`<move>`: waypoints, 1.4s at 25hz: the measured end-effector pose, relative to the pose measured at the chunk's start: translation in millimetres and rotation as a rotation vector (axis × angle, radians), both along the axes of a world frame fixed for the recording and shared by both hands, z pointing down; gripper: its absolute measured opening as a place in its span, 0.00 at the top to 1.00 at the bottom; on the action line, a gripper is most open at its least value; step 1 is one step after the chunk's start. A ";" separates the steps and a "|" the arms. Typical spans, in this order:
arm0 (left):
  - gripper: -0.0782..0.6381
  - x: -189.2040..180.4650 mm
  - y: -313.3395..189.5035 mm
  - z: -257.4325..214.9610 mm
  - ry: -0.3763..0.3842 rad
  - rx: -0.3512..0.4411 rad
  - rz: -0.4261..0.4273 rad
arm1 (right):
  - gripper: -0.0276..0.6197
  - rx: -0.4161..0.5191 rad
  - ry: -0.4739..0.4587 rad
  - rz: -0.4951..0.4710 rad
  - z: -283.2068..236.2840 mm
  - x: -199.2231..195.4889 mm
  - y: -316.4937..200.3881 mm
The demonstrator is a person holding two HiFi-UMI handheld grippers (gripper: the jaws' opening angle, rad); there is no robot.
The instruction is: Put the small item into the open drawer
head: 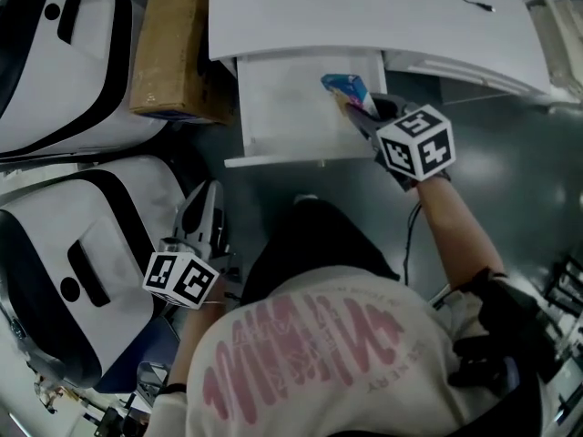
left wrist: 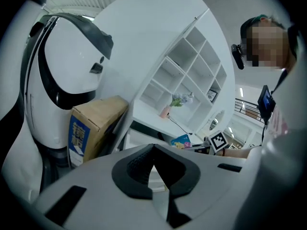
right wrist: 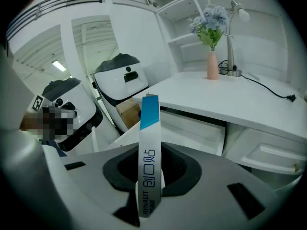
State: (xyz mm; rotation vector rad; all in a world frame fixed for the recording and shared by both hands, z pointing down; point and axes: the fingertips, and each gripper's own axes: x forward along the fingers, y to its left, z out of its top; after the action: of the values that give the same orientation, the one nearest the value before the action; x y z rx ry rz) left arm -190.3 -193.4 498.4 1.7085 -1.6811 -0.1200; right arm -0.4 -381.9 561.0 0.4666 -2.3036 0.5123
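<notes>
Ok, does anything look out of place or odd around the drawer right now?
Nothing stands out: the right tongs hold a small blue-and-white box above the open drawer, with nothing spilled or damaged in view.

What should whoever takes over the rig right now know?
Right tongs: shut on the small blue-and-white box, which stands upright between them.
Left tongs: closed with nothing between them, low at the person's left side, away from the desk.
Drawer: pulled open under the white desk; the box is over its right side, not yet released.
Done: box grasped and brought to the drawer.
Left: lower it in, open the right tongs, withdraw.
</notes>
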 end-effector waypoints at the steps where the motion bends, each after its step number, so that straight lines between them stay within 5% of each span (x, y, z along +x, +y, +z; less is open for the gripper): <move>1: 0.85 -3.1 1.7 2.4 -0.002 -0.005 -0.001 | 0.82 0.004 0.014 -0.016 3.2 -3.2 -2.4; 11: 0.85 -7.3 18.7 44.4 0.001 -0.096 0.002 | 0.82 -0.086 0.135 -0.225 47.9 -31.2 3.3; 21: 0.85 2.3 34.2 65.9 -0.021 -0.147 0.045 | 0.82 -0.081 0.304 -0.538 78.2 -43.7 22.3; 35: 0.85 -8.9 35.5 64.9 -0.025 -0.147 -0.021 | 0.82 -0.161 0.395 -0.600 130.9 -39.2 34.9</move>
State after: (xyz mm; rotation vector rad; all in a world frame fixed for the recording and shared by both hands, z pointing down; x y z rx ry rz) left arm -199.2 -157.9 563.3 1.5898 -1.6835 0.0147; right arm -39.6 -347.0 691.9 -0.1945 -1.8735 0.2689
